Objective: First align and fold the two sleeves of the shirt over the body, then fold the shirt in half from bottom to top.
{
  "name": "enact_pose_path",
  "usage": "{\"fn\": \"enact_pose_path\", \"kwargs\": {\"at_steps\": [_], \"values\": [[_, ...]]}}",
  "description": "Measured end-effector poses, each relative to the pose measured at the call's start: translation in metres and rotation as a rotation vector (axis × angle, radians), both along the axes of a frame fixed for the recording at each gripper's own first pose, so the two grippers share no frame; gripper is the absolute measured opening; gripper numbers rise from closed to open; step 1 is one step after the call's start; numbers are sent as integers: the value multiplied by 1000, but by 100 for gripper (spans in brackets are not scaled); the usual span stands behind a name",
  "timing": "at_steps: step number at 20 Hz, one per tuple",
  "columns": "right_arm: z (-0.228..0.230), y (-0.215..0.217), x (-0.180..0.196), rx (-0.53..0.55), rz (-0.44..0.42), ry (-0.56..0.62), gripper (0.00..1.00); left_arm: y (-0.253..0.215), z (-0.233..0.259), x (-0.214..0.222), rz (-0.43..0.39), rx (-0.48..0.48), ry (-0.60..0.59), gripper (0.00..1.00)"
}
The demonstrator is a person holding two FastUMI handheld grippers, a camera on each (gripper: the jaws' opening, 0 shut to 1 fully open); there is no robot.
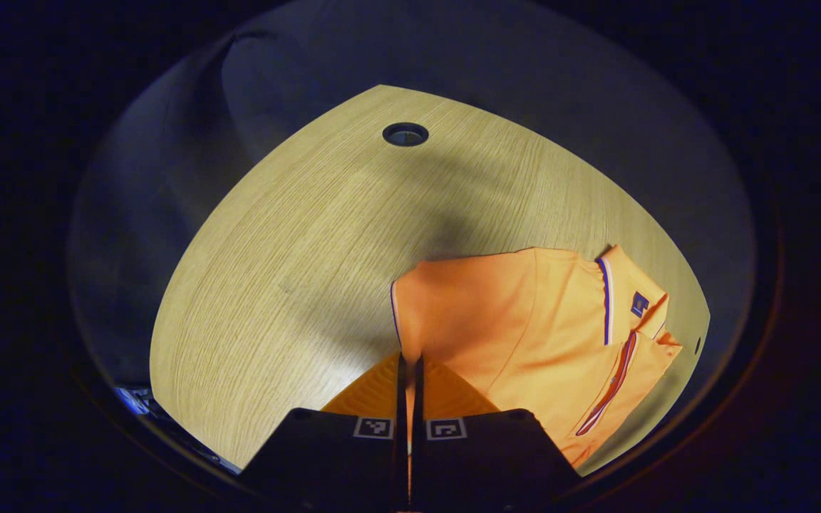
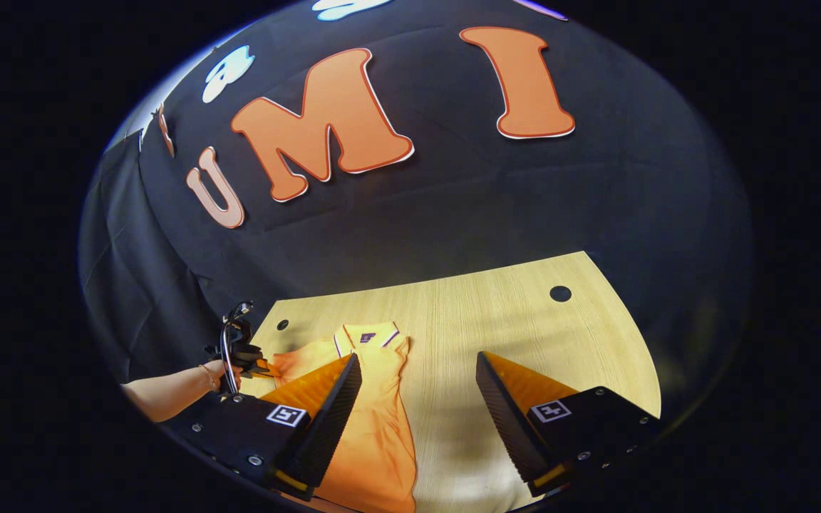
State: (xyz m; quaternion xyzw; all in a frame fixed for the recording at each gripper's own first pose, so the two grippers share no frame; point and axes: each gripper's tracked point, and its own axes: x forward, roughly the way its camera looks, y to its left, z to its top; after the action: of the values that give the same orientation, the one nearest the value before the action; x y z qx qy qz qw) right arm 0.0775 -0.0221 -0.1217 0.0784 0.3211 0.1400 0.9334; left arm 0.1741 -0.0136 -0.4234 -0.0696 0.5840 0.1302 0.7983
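I judge the sleeve folds under way: my left gripper (image 1: pixel 409 367) has its fingers pressed together on the sleeve edge (image 1: pixel 402 313) of the orange shirt (image 1: pixel 524 320), low centre of the left gripper view. My right gripper (image 2: pixel 417 388) hangs spread wide, empty, above the shirt. The bottom-to-top fold remains. On the table (image 2: pixel 524 320), the shirt's long axis runs collar (image 2: pixel 368 336) upward, hem toward the bottom edge.

One shirt (image 2: pixel 375 427), one table (image 2: pixel 524 320), two grippers, three table holes
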Motion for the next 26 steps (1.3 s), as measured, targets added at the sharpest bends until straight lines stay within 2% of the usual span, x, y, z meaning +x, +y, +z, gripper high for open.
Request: {"fn": "enact_pose_path", "kwargs": {"at_steps": [3,5,8,10,14,20,23,24,26], "values": [[7,2,-1,-3,4,-23,99,-9,33,10,-68,18,-63,2],[13,3,-3,14,3,-37,99,-32,51,17,-119,12,-97,2],[17,3,-7,7,-1,-53,98,-68,70,20,-239,21,-127,2],[19,1,-11,-2,-4,-62,99,-93,72,18,-322,35,-119,2],[21,-3,-19,-6,-18,-68,99,-146,70,11,-434,11,-112,2],[13,-12,-29,-21,-49,-53,99,-201,41,-12,-608,26,-72,4],[9,-13,-33,-34,-54,-43,98,-220,27,-23,-654,13,-56,9],[7,-12,-34,-39,-53,-41,99,-222,22,-26,-656,9,-54,17],[5,-10,-36,-49,-51,-38,99,-228,24,-32,-640,-32,-57,17]]}}
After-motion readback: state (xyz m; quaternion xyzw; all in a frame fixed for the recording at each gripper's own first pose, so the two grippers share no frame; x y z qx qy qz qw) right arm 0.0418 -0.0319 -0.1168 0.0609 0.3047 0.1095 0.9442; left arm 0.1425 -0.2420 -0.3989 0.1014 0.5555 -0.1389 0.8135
